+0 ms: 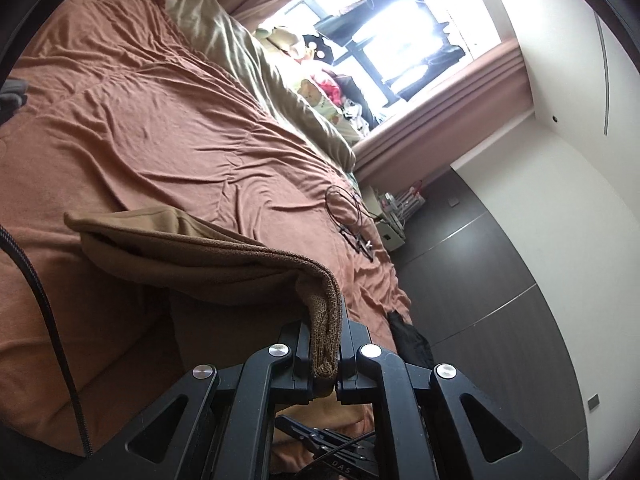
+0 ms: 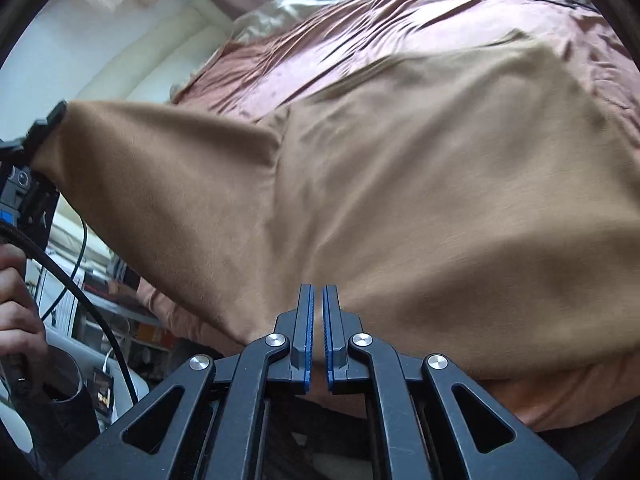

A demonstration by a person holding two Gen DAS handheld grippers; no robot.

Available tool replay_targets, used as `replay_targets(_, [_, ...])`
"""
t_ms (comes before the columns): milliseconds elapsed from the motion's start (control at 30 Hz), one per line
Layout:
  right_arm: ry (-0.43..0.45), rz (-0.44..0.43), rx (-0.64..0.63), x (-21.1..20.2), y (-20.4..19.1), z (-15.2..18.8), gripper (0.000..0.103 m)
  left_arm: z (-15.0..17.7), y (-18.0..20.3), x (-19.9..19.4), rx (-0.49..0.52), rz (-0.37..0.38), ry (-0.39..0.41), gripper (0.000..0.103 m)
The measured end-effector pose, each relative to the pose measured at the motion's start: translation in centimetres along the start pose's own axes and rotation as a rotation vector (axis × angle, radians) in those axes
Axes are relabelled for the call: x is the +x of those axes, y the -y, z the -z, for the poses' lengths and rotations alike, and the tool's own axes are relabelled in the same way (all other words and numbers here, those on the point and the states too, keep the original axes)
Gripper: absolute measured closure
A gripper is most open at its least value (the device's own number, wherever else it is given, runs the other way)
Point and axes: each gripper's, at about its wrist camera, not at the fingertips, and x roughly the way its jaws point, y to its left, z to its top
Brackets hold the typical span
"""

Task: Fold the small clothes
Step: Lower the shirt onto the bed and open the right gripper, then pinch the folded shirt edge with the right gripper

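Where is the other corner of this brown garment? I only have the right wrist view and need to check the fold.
Observer: The left hand-held gripper is shut on a ribbed hem of the brown garment.
Operator: Is anything lying beyond it on the bed?
Observer: Yes, a thin black cable lies looped on the rust-coloured bedspread.
Operator: Any other clothes nearby?
Observer: A dark piece of cloth lies at the bed's edge, right of the left hand-held gripper.
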Motion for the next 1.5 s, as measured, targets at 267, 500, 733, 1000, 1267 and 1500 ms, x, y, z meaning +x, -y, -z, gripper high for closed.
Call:
replay_targets(267, [0.117,0.063,0.068,-6.3,4.9,1.1,0.042,0.9,3.6,4.7,0.059,0.026,-0.083,0.097])
replay_targets(500, [0.175,0.05,0.132,-10.0,7.8,3.1,0.04,2.9,6.4,9.3,0.099,0.038,-0.173,0.097])
replay_targets(733, [0.17,0.069,0.15,-12.3,10.2,4.3,0.04,6.2,8.4,14.3,0.127,0.048,-0.285,0.097])
replay_targets(1000, [0.171,0.066,0.172,-13.9,11.7,5.2,0.04,10.8,9.5,19.7,0.16,0.009,-0.435,0.093])
replay_targets(1267, [0.159,0.028,0.145,-13.9,11.4,4.8,0.04,11.9,8.2,19.1,0.219,-0.053,-0.445,0.037])
replay_targets(1500, [0.109,0.048,0.108,-11.9,10.9,3.3,0.04,10.0,2.9,15.4,0.157,-0.167,-0.394,0.037])
